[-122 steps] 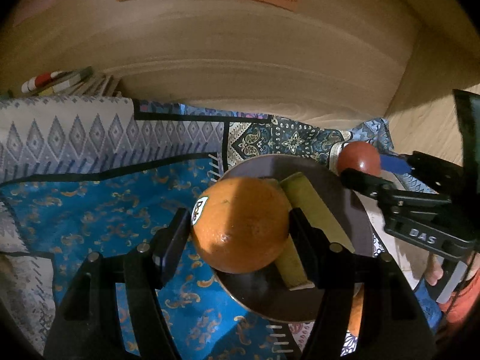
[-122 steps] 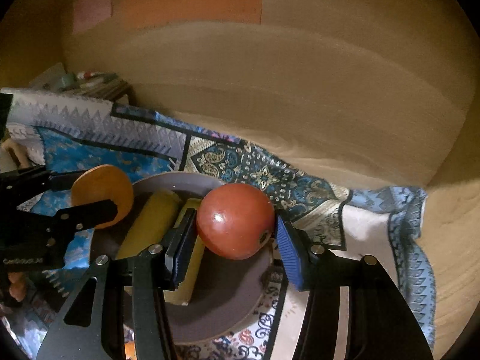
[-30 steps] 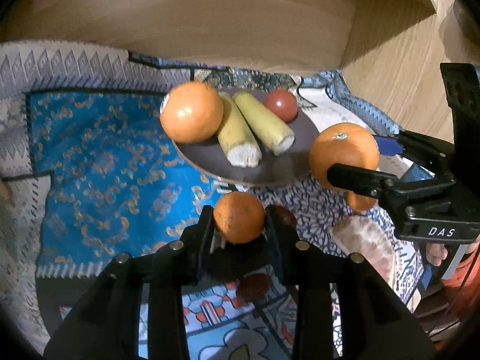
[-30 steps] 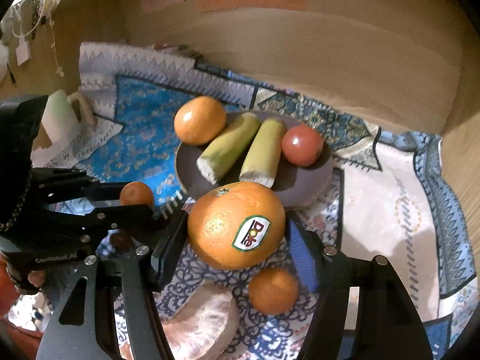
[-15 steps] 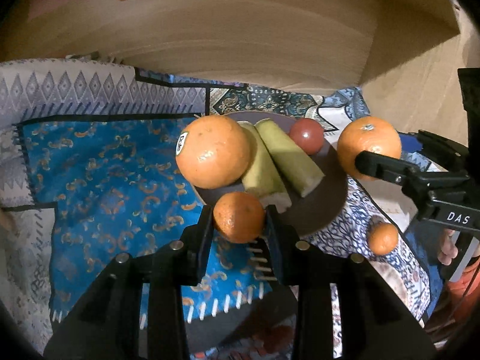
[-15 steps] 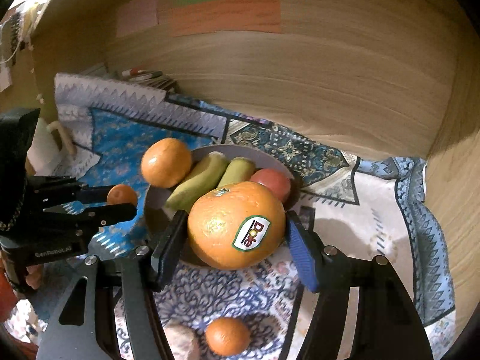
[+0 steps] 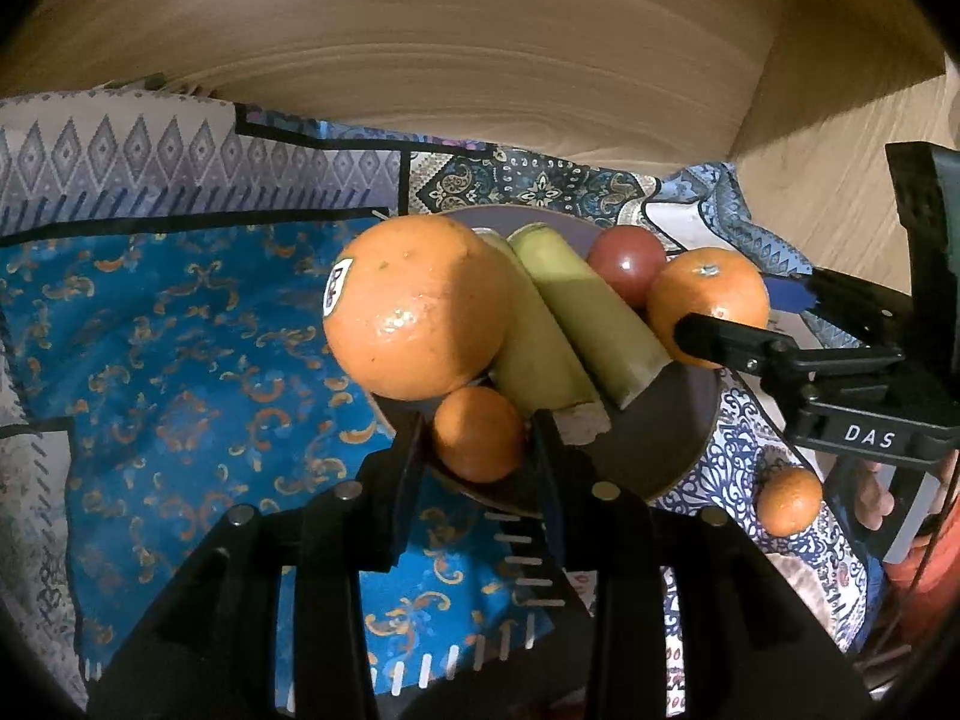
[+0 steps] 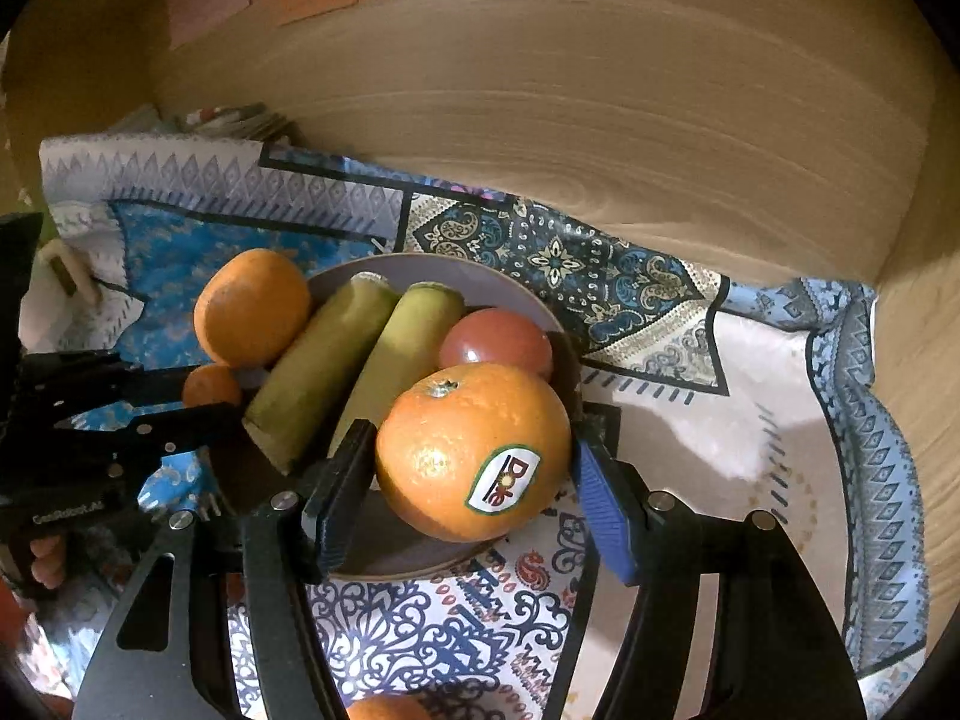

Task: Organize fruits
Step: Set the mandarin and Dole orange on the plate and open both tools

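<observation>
Both grippers have come forward to the plate (image 7: 678,438) since one second ago, when they held their fruit over the patterned cloth (image 7: 180,360) in front of it. The left gripper (image 7: 477,444) has a small mandarin (image 7: 477,441) between its two black fingers, now over the near rim of the plate; its jaws have just opened a little, but the fruit sits between the pads and seems to touch both. The right gripper (image 8: 468,480) is about half open and clamped on a big orange with a sticker (image 8: 474,450), which hangs over the right front part of the plate, just before the tomato.

On the plate I count four things: one big orange (image 7: 417,306) at the left side, also with a sticker, two green-yellow banana pieces (image 7: 576,324) lying side by side in the middle, and one red tomato (image 7: 627,264) at the far right. So there are two big oranges in all, one lying and one held.

One more mandarin (image 7: 789,501) lies on the cloth at the right of the plate, apart from it. That makes two mandarins, one held and one on the cloth. Fingers of a person's hand (image 7: 870,498) show behind the right gripper's handle.
</observation>
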